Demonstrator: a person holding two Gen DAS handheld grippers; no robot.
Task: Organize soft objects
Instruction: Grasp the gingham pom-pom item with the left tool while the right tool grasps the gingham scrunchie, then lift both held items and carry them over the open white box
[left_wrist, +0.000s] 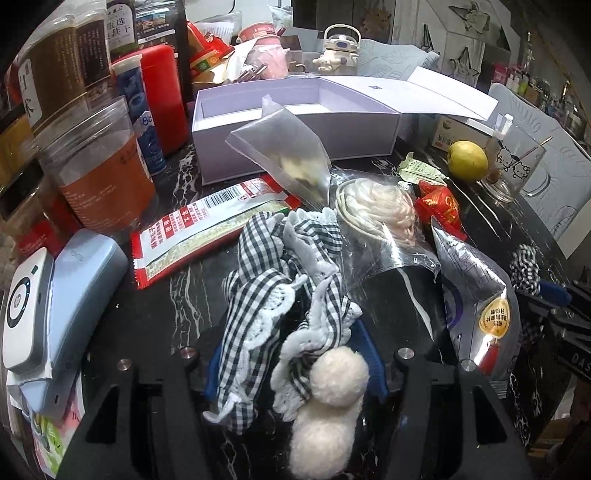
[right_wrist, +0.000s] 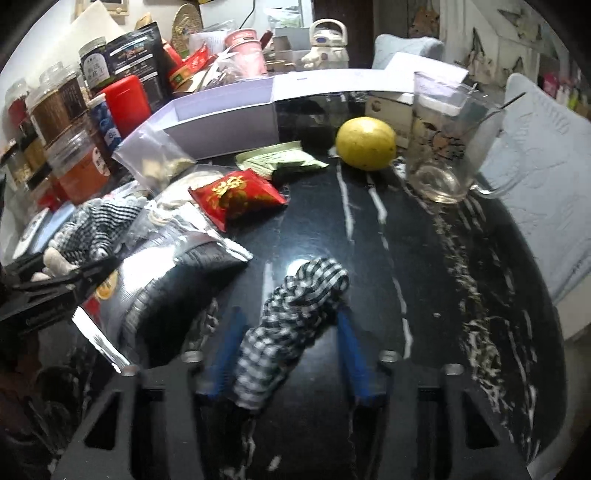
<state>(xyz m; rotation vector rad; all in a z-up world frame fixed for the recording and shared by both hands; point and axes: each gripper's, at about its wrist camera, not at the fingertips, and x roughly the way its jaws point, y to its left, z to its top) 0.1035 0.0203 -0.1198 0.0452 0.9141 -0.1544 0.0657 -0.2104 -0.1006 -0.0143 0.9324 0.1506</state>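
Note:
My left gripper (left_wrist: 295, 354) is shut on a black-and-white checked cloth with lace trim (left_wrist: 273, 291) and white pom-poms (left_wrist: 332, 373), bunched between its blue fingers over the dark marble table. It also shows at the left of the right wrist view (right_wrist: 96, 225). My right gripper (right_wrist: 288, 339) holds a twisted checked cloth strip (right_wrist: 291, 314) between its blue fingers (right_wrist: 347, 343); the strip shows at the right edge of the left wrist view (left_wrist: 524, 269). An open white box (left_wrist: 295, 122) stands behind.
Jars and a red canister (left_wrist: 162, 99) crowd the left. Snack packets (left_wrist: 207, 225), a silver pouch (left_wrist: 476, 295), a red packet (right_wrist: 236, 195), a lemon (right_wrist: 365, 144) and a glass mug (right_wrist: 447, 147) lie on the table (right_wrist: 424, 258). A white device (left_wrist: 26, 306) sits at left.

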